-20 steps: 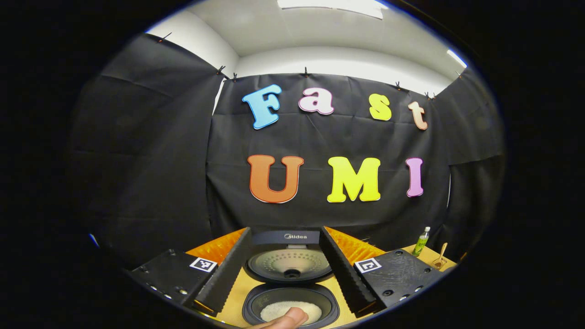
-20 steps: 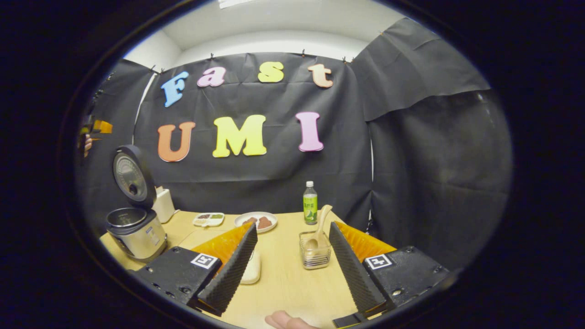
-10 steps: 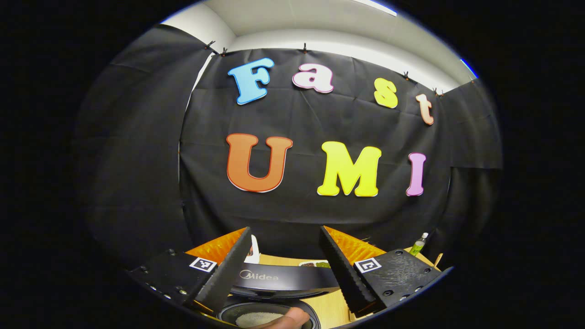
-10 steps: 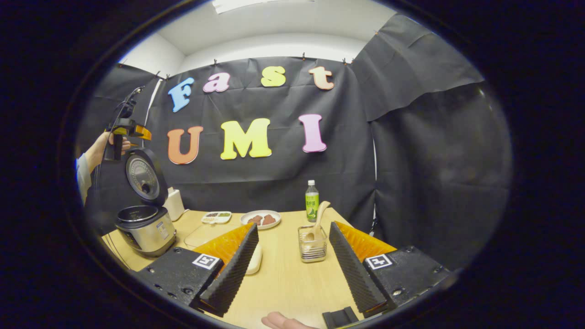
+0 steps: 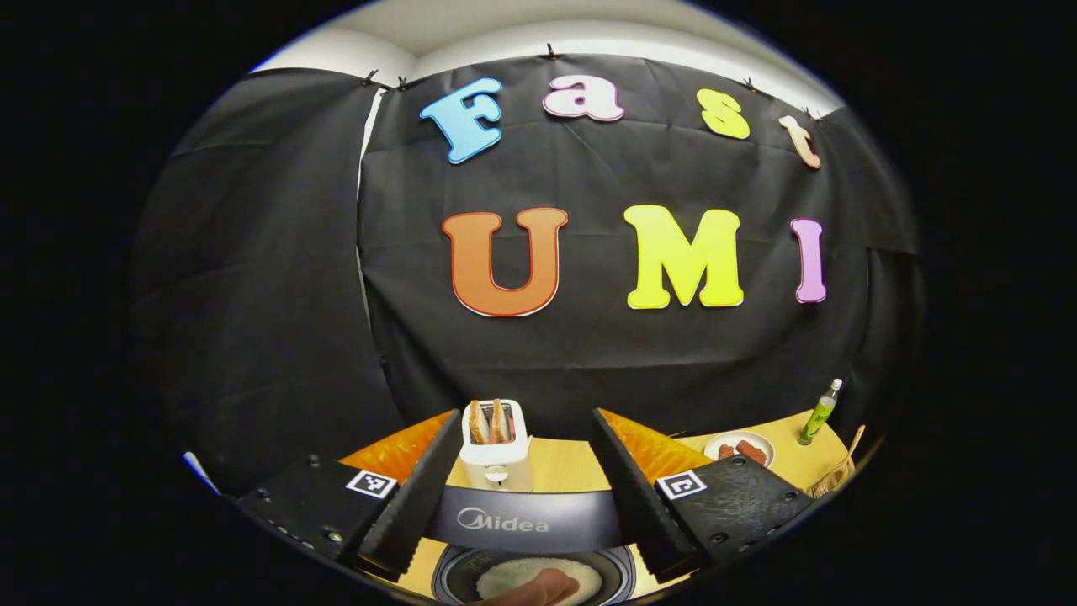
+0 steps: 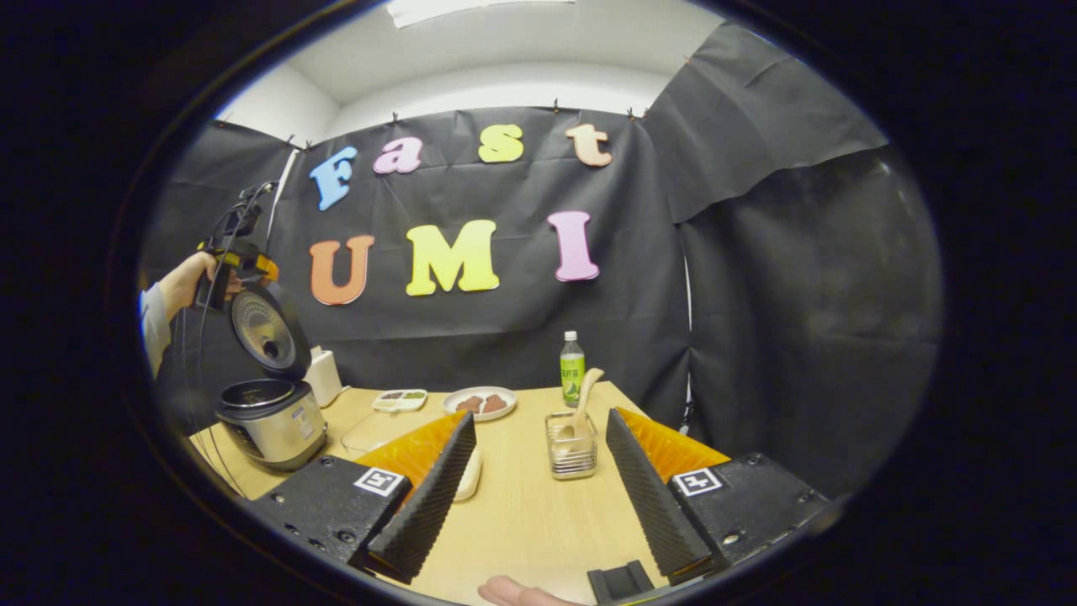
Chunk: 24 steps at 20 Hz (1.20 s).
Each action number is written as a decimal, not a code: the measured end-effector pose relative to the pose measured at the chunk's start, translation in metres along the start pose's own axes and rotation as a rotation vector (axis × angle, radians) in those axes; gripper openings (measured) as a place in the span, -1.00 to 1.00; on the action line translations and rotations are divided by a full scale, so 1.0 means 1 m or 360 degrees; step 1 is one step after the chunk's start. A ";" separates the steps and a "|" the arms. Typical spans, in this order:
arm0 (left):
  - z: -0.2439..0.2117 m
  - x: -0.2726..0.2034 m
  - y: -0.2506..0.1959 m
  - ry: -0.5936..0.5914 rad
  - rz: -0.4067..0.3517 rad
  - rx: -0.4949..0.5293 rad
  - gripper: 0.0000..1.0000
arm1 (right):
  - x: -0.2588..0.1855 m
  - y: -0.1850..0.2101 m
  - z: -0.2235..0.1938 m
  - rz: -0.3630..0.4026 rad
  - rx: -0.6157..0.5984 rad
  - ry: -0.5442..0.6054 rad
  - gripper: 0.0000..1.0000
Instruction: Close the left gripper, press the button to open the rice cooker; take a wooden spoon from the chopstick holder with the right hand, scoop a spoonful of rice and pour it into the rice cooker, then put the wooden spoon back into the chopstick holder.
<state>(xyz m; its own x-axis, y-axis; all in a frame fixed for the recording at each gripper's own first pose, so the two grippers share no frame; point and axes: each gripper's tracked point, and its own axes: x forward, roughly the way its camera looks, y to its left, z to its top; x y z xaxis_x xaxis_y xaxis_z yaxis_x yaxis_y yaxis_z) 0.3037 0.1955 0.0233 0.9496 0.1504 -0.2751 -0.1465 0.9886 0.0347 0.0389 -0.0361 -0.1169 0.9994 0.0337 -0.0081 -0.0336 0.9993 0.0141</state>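
The rice cooker (image 6: pixel 271 422) stands at the table's left end with its lid (image 6: pixel 261 330) raised. In the left gripper view the lid's upper edge (image 5: pixel 526 520) lies between my fingers, and white rice (image 5: pixel 538 574) fills the pot below. My left gripper (image 5: pixel 526 418) is open. In the right gripper view the left gripper (image 6: pixel 231 268), held by a hand, hovers at the lid's top. The wooden spoon (image 6: pixel 580 406) leans in the clear chopstick holder (image 6: pixel 572 450), just ahead of my open right gripper (image 6: pixel 540 417). Nothing sits between its fingers.
A white toaster (image 5: pixel 496 444) with bread stands behind the cooker. A green bottle (image 6: pixel 572 377), a plate of food (image 6: pixel 480 402) and a small divided tray (image 6: pixel 402 399) sit along the table's back. A white object (image 6: pixel 469 473) lies partly behind the right gripper's left finger.
The left gripper has moved from over the open pot to the lid's top edge, bringing the toaster into its view. The right gripper has barely shifted.
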 end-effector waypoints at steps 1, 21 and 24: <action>-0.002 -0.005 0.001 0.0008 -0.0002 0.0006 0.96 | -0.003 0.003 0.001 0.0012 -0.0004 -0.0001 1.00; -0.154 -0.079 -0.009 0.0228 -0.0114 -0.0004 0.96 | -0.062 0.037 0.034 0.0048 -0.0071 -0.0107 1.00; -0.170 -0.084 -0.008 0.0218 -0.0127 -0.0007 0.97 | -0.061 0.046 0.032 0.0065 -0.0070 -0.0090 1.00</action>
<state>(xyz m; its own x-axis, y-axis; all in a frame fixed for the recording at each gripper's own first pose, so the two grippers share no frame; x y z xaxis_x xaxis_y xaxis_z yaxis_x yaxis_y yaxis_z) 0.1786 0.1734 -0.1170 0.9117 0.0685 -0.4051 -0.0736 0.9973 0.0032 -0.0231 0.0074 -0.0833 0.9960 0.0751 0.0484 -0.0737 0.9968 -0.0305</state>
